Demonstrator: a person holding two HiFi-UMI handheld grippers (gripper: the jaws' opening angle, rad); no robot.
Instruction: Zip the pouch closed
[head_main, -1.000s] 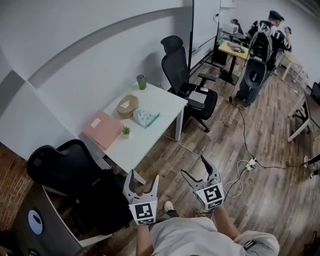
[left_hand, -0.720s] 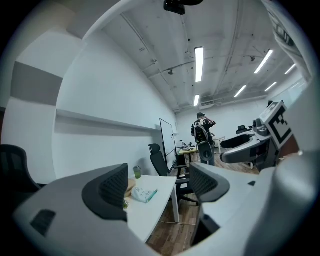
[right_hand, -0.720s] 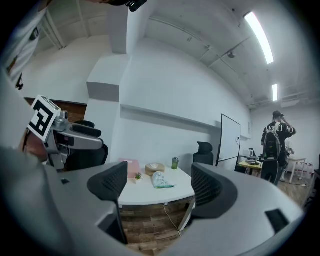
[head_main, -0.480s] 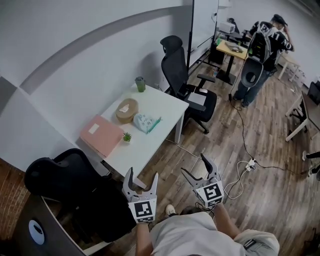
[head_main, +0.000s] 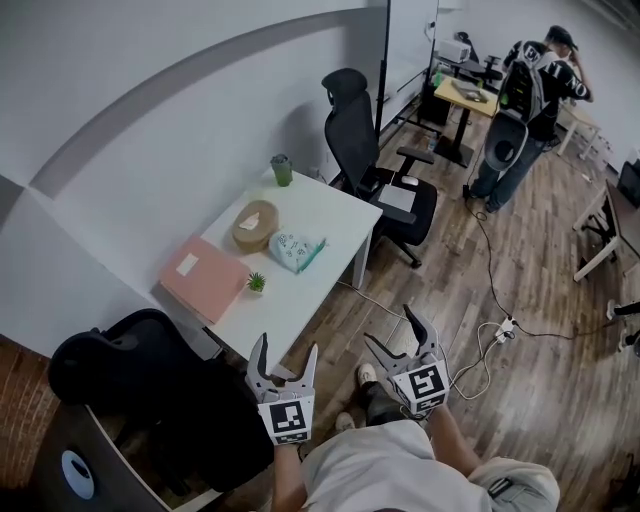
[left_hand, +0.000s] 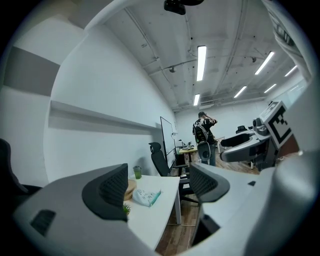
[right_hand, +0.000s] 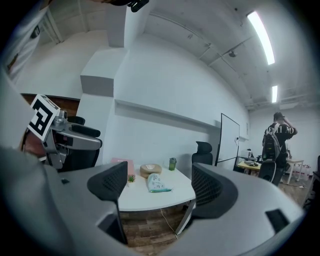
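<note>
The pouch (head_main: 296, 251), pale with a teal edge, lies on a white table (head_main: 335, 212), well apart from both grippers. The left gripper (head_main: 287, 345) is held low in front of the person, jaws spread wide and gripping nothing; its own view shows only the table and the room between them. The right gripper (head_main: 388, 326) is just beside it, likewise released and empty, jaws apart over the wood floor (head_main: 430, 280). Both point toward the table.

On the tabletop, the pouch sits near the middle, just beside a round wooden bowl (head_main: 254, 224) on the wall side. A small potted plant (head_main: 257, 283) stands nearer the person, next to a pink folder (head_main: 203, 279) at the table's left end. A green cup (head_main: 283, 169) stands at the far corner by the wall. Whether the pouch's zip is open or shut cannot be told from this far.

A black office chair (head_main: 372, 160) stands at the table's far end. Another black chair (head_main: 130, 350) is at the near end, left of the left gripper. Cables and a power strip (head_main: 503, 325) trail across the floor to the right. In the background a person (head_main: 525, 95) in dark clothes with a backpack stands at a wooden desk (head_main: 468, 95), one arm raised to the head.
</note>
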